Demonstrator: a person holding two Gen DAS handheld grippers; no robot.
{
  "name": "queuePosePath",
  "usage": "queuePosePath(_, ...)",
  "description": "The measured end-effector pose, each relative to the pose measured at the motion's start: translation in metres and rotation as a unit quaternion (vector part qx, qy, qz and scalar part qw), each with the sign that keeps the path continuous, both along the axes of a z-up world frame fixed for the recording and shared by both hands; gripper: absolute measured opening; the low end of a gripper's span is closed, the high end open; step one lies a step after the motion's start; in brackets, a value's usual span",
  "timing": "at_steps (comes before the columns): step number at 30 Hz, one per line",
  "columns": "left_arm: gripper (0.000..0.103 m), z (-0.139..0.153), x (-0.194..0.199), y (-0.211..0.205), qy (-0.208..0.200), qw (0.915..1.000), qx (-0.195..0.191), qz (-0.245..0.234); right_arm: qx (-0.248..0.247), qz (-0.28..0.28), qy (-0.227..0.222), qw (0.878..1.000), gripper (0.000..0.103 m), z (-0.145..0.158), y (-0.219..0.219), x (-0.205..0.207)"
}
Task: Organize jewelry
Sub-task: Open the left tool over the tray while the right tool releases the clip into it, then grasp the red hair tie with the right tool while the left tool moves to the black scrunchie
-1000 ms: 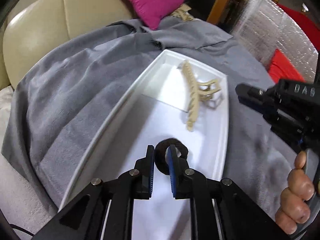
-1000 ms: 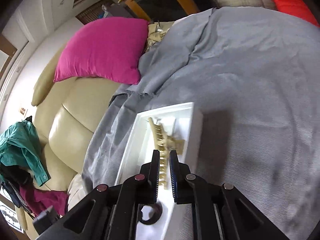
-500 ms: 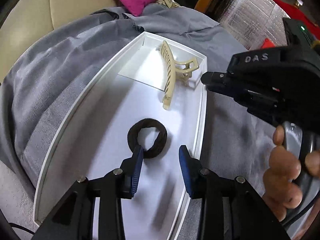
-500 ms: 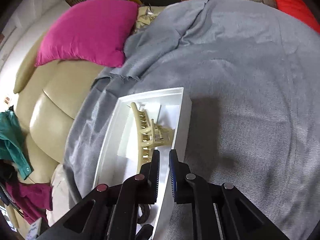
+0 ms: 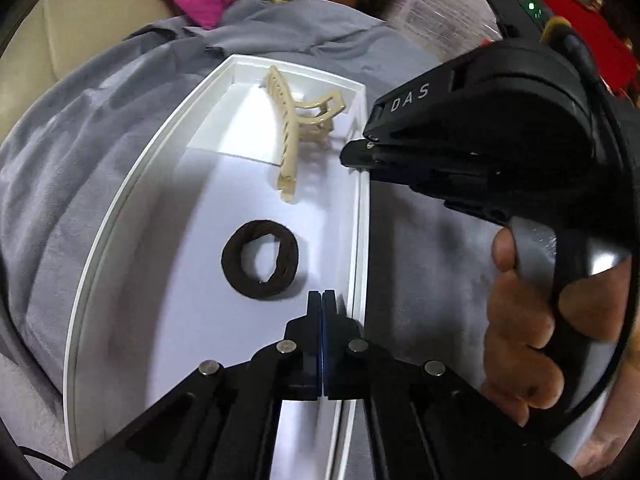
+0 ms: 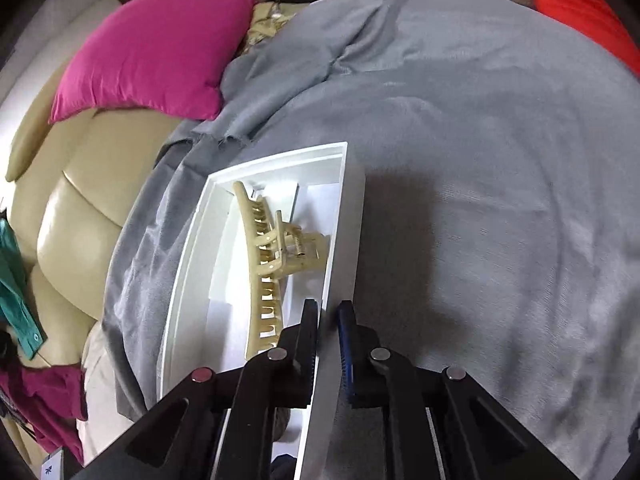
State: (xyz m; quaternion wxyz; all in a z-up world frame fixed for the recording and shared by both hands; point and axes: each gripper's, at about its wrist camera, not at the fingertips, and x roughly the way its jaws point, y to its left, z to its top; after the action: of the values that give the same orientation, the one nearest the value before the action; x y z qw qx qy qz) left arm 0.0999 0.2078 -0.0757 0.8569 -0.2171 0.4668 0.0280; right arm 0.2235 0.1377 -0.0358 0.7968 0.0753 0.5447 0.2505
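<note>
A white tray (image 5: 120, 216) lies on a grey cloth. A dark hair tie (image 5: 260, 259) lies flat in its middle. A beige claw clip (image 5: 294, 128) lies at its far end and shows in the right wrist view (image 6: 276, 248). My left gripper (image 5: 322, 300) is shut and empty, just right of the hair tie, over the tray near its right wall. My right gripper (image 6: 328, 316) straddles the tray's right wall (image 6: 340, 240) with its jaws closed on the wall. It also shows in the left wrist view (image 5: 356, 152).
The grey cloth (image 6: 480, 160) covers a cream leather sofa (image 6: 72, 208). A magenta pillow (image 6: 156, 52) lies at the back. Red fabric (image 6: 580, 4) lies at the far right, and clothes (image 6: 16, 292) hang at the left.
My left gripper let go of the hair tie, which now lies in the tray, then shut and moved right. My right gripper came down onto the tray's right wall.
</note>
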Motion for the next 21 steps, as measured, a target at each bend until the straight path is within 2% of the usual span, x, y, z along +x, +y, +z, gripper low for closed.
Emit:
queuePosePath(3, 0.000, 0.004, -0.007, -0.020, -0.006, 0.9995, -0.005, -0.031, 0.024, -0.026, 0.015, 0.999, 0.011, 0.000, -0.039, -0.003)
queuePosePath(7, 0.000, 0.004, -0.021, -0.050, -0.004, 0.9973, 0.030, -0.066, 0.033, -0.067, 0.024, 0.997, 0.012, -0.002, -0.089, -0.018)
queuePosePath(10, 0.000, -0.002, -0.030, -0.058, 0.009, 0.9954, 0.044, -0.085, 0.078, -0.110, 0.046, 0.990, 0.013, -0.011, -0.133, -0.039)
queuePosePath(13, 0.000, -0.007, -0.038, -0.060, 0.009, 0.9939, 0.025, -0.107, 0.101, -0.099, 0.044, 0.989, 0.015, -0.009, -0.146, -0.052)
queuePosePath(16, 0.000, -0.005, -0.042, -0.064, 0.004, 0.9929, 0.053, -0.106, 0.152, -0.096, 0.024, 0.983, 0.018, 0.005, -0.159, -0.058)
queuePosePath(18, 0.000, -0.001, -0.042, -0.066, 0.001, 0.9934, 0.061, -0.097, 0.164, -0.097, 0.009, 0.982, 0.033, 0.018, -0.171, -0.063)
queuePosePath(19, 0.000, 0.006, -0.043, -0.067, -0.007, 0.9927, 0.086, -0.085, 0.172, -0.098, -0.006, 0.980, 0.043, 0.030, -0.185, -0.070)
queuePosePath(20, 0.000, 0.012, -0.046, -0.074, -0.014, 0.9916, 0.103, -0.077, 0.170, -0.100, -0.022, 0.980, 0.048, 0.038, -0.197, -0.076)
queuePosePath(21, 0.003, 0.020, -0.047, -0.075, -0.026, 0.9904, 0.119, -0.065, 0.157, -0.101, -0.044, 0.981, 0.048, 0.048, -0.212, -0.083)
